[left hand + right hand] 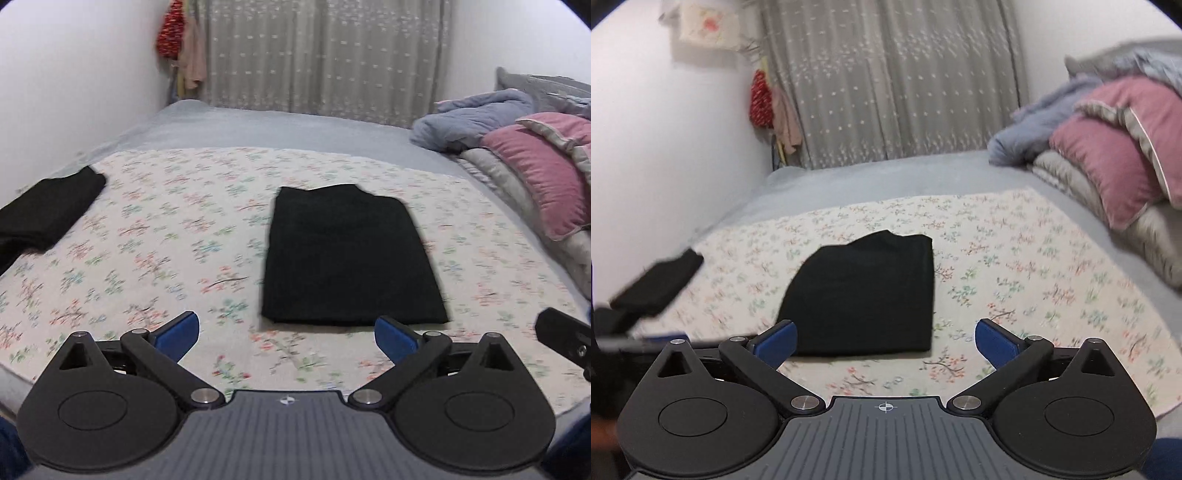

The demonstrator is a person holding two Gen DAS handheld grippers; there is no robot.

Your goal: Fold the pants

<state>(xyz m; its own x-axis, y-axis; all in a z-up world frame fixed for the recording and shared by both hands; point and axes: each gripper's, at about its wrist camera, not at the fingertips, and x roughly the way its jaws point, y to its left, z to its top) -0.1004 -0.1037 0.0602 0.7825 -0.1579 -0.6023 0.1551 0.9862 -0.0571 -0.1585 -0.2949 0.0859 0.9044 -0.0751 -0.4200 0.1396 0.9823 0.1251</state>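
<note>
Pants point(347, 258), black and folded into a flat rectangle, lie on the floral sheet point(166, 258) spread over your bed, just ahead of both tools. Your left hand-held gripper point(287, 334) hangs above the sheet with its blue pads spread wide and nothing between them; the pants sit ahead and slightly right of it. Your right hand-held gripper point(885, 339) is likewise wide apart and empty, the pants ahead and slightly left. A second dark folded garment point(48, 214) lies well apart at the left.
</note>
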